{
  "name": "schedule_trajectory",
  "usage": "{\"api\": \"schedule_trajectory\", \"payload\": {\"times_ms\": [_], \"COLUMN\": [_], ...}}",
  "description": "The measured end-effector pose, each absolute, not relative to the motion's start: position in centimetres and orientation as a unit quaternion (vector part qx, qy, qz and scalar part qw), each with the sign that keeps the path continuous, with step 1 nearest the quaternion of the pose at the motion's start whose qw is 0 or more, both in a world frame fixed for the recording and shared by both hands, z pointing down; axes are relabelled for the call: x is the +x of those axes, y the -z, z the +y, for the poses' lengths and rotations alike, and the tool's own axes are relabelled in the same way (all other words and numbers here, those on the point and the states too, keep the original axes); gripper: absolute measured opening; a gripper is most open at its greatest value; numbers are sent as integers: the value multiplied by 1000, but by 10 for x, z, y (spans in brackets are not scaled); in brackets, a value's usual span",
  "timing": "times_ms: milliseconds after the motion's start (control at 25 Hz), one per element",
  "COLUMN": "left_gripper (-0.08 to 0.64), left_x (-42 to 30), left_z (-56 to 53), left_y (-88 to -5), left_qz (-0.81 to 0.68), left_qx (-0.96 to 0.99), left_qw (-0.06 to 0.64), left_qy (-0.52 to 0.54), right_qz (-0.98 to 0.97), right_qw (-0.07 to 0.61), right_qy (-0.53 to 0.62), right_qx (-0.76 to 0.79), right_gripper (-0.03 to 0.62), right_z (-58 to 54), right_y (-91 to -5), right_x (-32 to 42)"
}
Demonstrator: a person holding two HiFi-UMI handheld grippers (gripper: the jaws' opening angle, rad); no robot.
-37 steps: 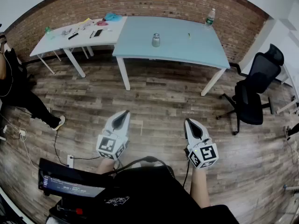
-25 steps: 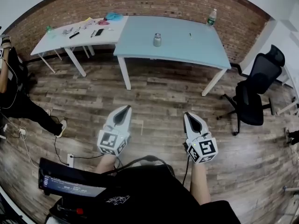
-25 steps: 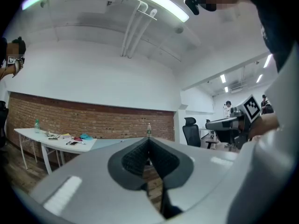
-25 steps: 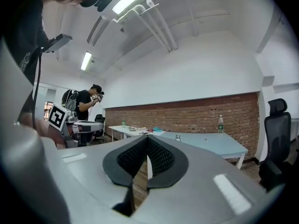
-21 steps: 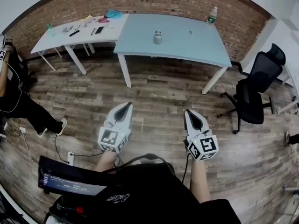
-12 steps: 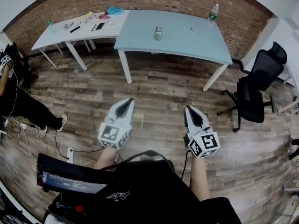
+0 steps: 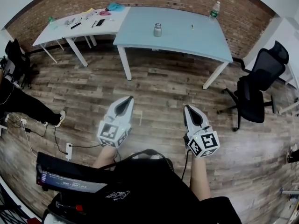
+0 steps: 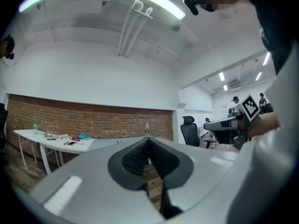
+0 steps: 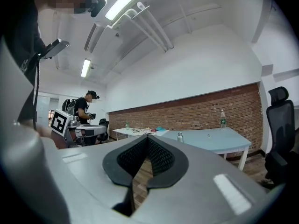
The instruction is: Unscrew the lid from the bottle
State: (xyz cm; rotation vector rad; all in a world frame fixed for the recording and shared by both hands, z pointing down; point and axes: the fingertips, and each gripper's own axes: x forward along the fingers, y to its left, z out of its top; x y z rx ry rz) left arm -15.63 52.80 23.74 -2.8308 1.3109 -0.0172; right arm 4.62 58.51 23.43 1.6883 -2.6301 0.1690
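Both pairs of jaws fully closed, empty: left gripper (image 7: 126, 100) and right gripper (image 7: 188, 108), lower centre. Metal bottle (image 7: 158, 30) on blue table (image 7: 187, 43), top centre, sits slightly higher in frame than before. Well apart from the grippers, lid untouched.

There are two hand-held grippers: the left hand-held gripper (image 7: 125, 100) and the right hand-held gripper (image 7: 188, 108). There are two counters, a white counter (image 7: 55, 34) and a blue counter (image 7: 187, 43). There are three bottles: one small metal bottle (image 7: 158, 30) and one clear bottle (image 7: 214, 10) on the blue counter, and one green bottle (image 7: 50, 19) on the white one. There is one black chair (image 7: 259, 85). There is one dark screen (image 7: 70, 181). One other person (image 7: 23, 106) shows at the left edge.
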Motion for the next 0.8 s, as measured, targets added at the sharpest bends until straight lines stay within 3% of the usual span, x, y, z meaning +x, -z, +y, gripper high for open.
{"api": "schedule_trajectory", "payload": {"times_ms": [800], "left_gripper": [0], "left_x": [-144], "left_z": [531], "left_y": [-241], "left_qz": [449], "left_qx": [-893], "left_qw": [5], "left_qy": [3], "right_qz": [-855], "right_qw": [18], "right_qy": [-58], "right_qx": [516], "right_gripper": [2], "right_z": [583], "right_y": [-244], "right_x": [64]}}
